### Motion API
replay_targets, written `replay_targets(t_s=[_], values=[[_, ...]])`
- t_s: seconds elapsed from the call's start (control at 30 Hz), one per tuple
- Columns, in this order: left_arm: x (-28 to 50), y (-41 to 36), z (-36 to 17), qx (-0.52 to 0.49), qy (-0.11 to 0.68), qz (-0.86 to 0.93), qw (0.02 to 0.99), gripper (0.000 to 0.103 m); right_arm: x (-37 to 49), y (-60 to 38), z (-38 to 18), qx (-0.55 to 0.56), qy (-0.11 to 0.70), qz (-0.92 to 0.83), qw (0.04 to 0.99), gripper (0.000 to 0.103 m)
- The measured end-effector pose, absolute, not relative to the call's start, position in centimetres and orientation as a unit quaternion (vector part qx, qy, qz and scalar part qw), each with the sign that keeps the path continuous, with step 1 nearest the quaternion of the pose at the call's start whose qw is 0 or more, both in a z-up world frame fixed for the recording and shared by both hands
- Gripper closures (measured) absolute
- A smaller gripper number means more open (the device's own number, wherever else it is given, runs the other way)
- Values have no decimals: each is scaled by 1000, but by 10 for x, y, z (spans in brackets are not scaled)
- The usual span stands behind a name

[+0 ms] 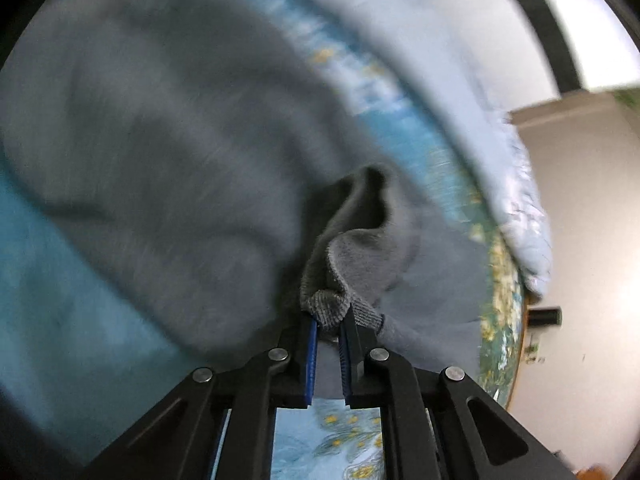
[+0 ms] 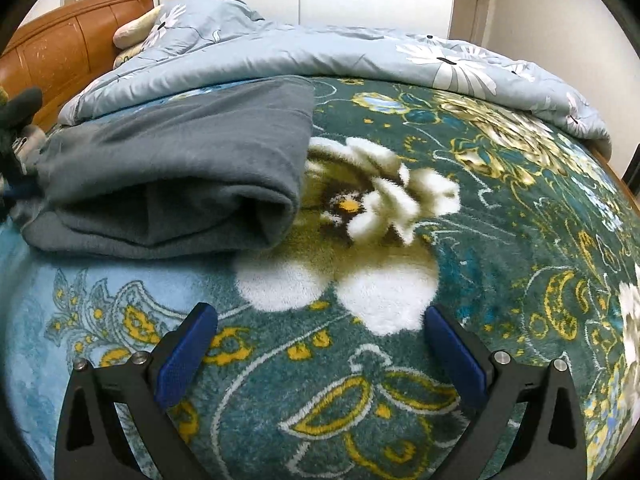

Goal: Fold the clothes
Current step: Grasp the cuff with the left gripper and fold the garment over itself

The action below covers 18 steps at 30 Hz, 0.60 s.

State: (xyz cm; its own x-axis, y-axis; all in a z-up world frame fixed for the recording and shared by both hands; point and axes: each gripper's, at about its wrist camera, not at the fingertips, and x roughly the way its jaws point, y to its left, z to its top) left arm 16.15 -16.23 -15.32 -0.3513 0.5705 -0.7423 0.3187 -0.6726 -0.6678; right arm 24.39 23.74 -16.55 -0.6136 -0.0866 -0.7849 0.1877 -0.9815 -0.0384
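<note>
Grey sweatshirt [image 2: 176,176] lies partly folded on the floral blanket [image 2: 400,360] covering the bed, its rolled edge facing you in the right wrist view. Your left gripper [image 1: 328,320] is clenched on a ribbed hem [image 1: 326,306] of the garment, the cloth bunched between its blue pads [image 1: 311,360]. Your right gripper [image 2: 320,322] hangs released above the blanket, jaws spread wide, near the sweatshirt without touching it. A pale blue quilt [image 2: 320,56] is heaped behind, against the wooden headboard [image 2: 60,52].
</note>
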Motion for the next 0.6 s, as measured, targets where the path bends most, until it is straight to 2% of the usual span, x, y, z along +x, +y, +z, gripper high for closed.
replay_targets(t_s=[0.07, 0.13, 0.2, 0.27, 0.37, 0.43, 0.47, 0.53, 0.6], values=[[161, -168, -163, -573, -415, 702, 80, 89, 244, 237, -166, 432, 60, -897, 75, 0], [161, -173, -159, -566, -423, 703, 85, 89, 245, 236, -166, 432, 61, -897, 74, 0], [163, -185, -149, -545, -440, 708, 88, 84, 245, 236, -165, 431, 62, -897, 74, 0], [165, -196, -139, -524, -458, 712, 91, 67, 246, 236, -165, 431, 63, -897, 73, 0], [168, -213, -124, -492, -483, 718, 96, 61, 246, 236, -166, 430, 64, -897, 73, 0], [173, -239, -110, -463, -471, 750, 36, 55, 245, 236, -166, 430, 64, -898, 73, 0], [177, -260, -101, -447, -452, 772, -26, 48, 245, 237, -166, 430, 65, -898, 73, 0], [183, -295, -93, -421, -431, 785, -144, 42, 245, 236, -167, 430, 67, -897, 72, 0], [184, -326, -99, -416, -449, 762, -213, 41, 245, 236, -167, 430, 68, -897, 72, 0]])
